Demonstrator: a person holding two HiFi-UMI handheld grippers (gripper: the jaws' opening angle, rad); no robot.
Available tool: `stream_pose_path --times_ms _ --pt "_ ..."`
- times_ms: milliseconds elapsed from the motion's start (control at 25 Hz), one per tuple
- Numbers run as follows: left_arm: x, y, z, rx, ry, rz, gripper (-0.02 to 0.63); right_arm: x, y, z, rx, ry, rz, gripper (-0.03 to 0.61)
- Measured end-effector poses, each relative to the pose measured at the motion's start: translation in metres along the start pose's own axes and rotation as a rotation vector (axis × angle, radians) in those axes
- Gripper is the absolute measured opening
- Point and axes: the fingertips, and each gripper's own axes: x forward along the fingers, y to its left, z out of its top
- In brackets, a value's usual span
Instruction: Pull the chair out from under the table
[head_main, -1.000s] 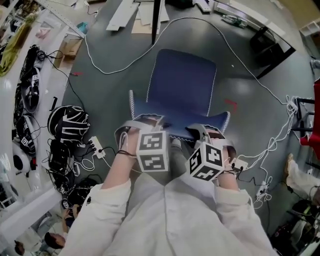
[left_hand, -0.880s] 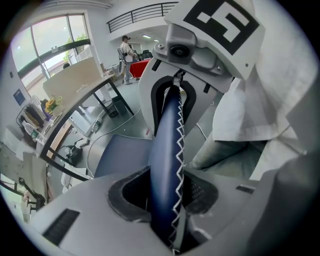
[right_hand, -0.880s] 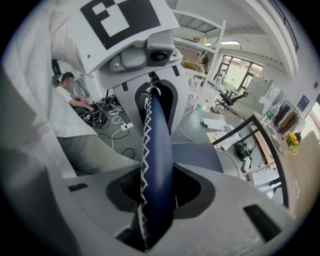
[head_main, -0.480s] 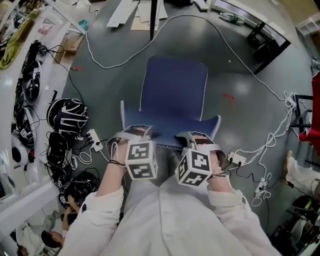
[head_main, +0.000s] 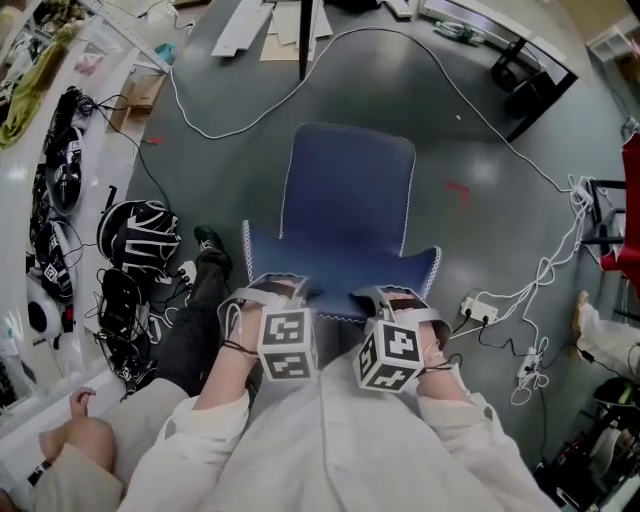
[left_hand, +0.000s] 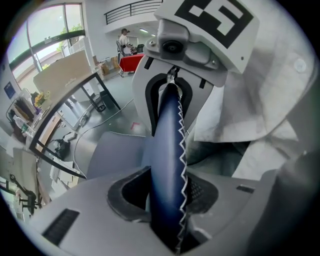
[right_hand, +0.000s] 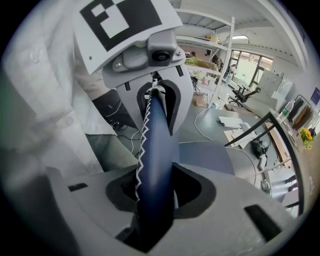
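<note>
A blue chair (head_main: 345, 195) with white zigzag stitching stands on the grey floor, its seat facing away from me and its backrest (head_main: 340, 272) nearest me. My left gripper (head_main: 278, 296) is shut on the left part of the backrest's top edge. My right gripper (head_main: 398, 302) is shut on the right part. In the left gripper view the padded edge (left_hand: 167, 150) runs between my left gripper's (left_hand: 165, 202) jaws towards the right gripper (left_hand: 169, 107). The right gripper view mirrors this: the backrest edge (right_hand: 156, 150) sits in my right gripper (right_hand: 155, 200), with the left gripper (right_hand: 156, 100) beyond.
A black table leg (head_main: 305, 40) stands beyond the chair. A white cable (head_main: 230, 130) loops over the floor, and a power strip (head_main: 478, 310) lies at the right. Black helmets and gear (head_main: 135, 235) pile up at the left. A black shoe (head_main: 212, 248) and a person's hand (head_main: 75, 440) are near left.
The chair and both grippers have come back towards me, widening the gap to the table leg. A leg in black with a shoe has stepped in at the left.
</note>
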Motion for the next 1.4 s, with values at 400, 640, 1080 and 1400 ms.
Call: stream_pose_path --times_ms 400,640,1080,1400 --pt "0.000 -0.002 0.001 -0.035 -0.040 -0.046 0.160 0.001 0.003 0.002 0.046 -0.017 0.055 0.129" --pt "-0.001 -0.005 0.007 -0.053 -0.058 -0.095 0.207 -0.006 0.004 0.005 0.140 -0.082 0.123 0.179" --pt "-0.042 -0.015 0.025 -0.117 -0.154 -0.332 0.276 -0.046 -0.001 0.032 0.150 -0.193 0.211 0.184" --pt "-0.094 0.008 0.060 -0.199 -0.487 -0.374 0.276 -0.124 -0.042 0.081 0.163 -0.462 0.098 0.183"
